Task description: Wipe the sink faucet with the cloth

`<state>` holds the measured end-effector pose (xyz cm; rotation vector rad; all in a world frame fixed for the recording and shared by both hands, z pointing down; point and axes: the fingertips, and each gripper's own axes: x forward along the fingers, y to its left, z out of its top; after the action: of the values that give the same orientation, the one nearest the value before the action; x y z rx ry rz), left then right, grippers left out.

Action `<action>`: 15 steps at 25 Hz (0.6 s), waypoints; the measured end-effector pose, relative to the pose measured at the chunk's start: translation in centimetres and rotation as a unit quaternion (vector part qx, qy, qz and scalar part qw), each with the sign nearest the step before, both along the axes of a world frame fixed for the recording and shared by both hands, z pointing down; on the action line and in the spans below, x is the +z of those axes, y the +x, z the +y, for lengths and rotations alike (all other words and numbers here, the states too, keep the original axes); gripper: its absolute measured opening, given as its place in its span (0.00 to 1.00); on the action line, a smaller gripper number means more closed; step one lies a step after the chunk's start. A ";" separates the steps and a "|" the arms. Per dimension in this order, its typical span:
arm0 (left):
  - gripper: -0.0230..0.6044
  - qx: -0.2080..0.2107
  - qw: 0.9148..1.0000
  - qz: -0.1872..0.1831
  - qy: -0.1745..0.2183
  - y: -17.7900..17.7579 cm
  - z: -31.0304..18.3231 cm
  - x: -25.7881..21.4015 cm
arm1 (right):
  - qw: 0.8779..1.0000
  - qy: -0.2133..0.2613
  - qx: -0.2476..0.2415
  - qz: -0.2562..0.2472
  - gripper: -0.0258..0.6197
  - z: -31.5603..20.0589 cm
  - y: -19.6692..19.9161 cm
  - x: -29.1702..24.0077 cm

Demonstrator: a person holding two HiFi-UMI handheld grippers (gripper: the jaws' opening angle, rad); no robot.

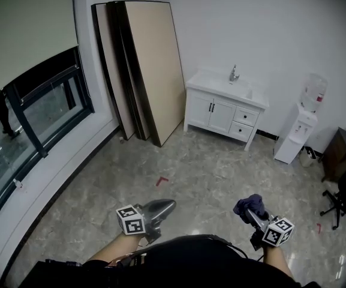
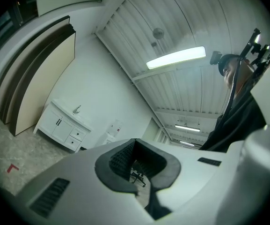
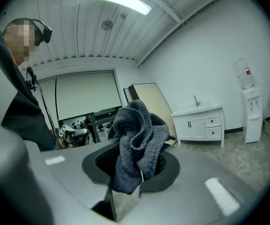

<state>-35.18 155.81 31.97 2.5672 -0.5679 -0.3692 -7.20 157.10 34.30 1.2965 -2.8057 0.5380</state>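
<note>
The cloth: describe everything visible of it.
The cloth is dark blue-grey with a nubbly, knitted-looking weave. It is crumpled into a loose bunch. The right gripper has its jaws closed on the lower part, so the bulk stands up above the pads and one fold hangs down in front. Nothing but the jaws touches it. It is held over the floor, across the room from the faucet.

Faucet [image 1: 234, 74] on the cabinet [image 1: 223, 114] at the far wall. Boards [image 1: 143, 71] lean left of it, dispenser [image 1: 297, 131] right, chair [image 1: 340, 200] farther right. Window [image 1: 38, 116] at left. Near, well apart from the cabinet, cloth [image 1: 248, 205] in the right tool [image 1: 253, 215].
</note>
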 end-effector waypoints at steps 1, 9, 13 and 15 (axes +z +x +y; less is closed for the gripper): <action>0.03 -0.001 1.000 0.003 -0.004 -0.4 -0.5 0.2 | 1.000 -0.005 -0.003 0.003 0.18 -0.5 -0.5 0.2; 0.03 -0.022 0.999 0.009 -0.023 -1.7 -5.1 1.7 | 0.999 -0.026 -0.022 0.010 0.18 -6.9 -1.3 1.7; 0.03 -0.038 0.999 0.005 -0.025 -1.1 -7.4 2.1 | 0.998 -0.022 -0.055 0.001 0.18 -10.9 -1.9 2.0; 0.03 -0.049 0.999 -0.009 -0.018 -0.5 -8.7 2.0 | 0.997 -0.020 -0.071 -0.003 0.17 -13.0 -1.4 2.2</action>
<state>-35.66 147.14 33.94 2.5177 -0.7027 -0.3654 -8.60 144.10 36.48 1.0811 -2.8465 0.5905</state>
